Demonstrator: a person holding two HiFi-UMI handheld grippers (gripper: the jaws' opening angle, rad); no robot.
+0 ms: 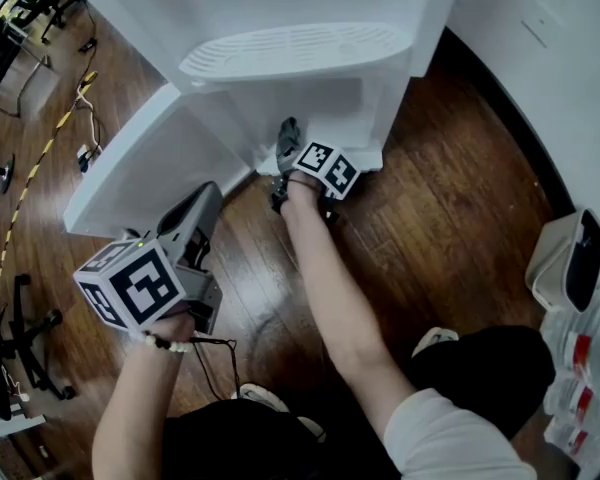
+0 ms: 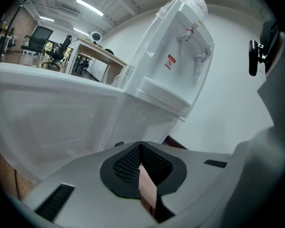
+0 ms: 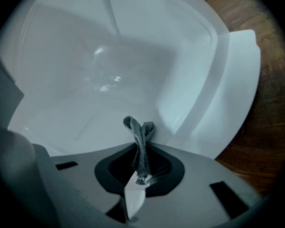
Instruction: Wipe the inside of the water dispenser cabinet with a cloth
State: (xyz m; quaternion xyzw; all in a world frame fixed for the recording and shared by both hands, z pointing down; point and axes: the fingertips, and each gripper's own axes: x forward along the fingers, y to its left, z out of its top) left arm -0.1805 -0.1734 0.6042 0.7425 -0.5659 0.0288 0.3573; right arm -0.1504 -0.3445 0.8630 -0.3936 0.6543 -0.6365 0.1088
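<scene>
A white water dispenser stands on the wood floor with its lower cabinet open and its door swung out to the left. My right gripper is at the cabinet's mouth, shut on a grey cloth that sticks up in a twisted fold between its jaws. The right gripper view looks into the white, empty cabinet interior. My left gripper hangs back beside the open door, jaws closed together with nothing between them. In the left gripper view the dispenser rises ahead past the door.
A white bin and several plastic bottles sit at the right by the wall. Cables and chair bases lie on the floor at the left. My knees and shoes are at the bottom.
</scene>
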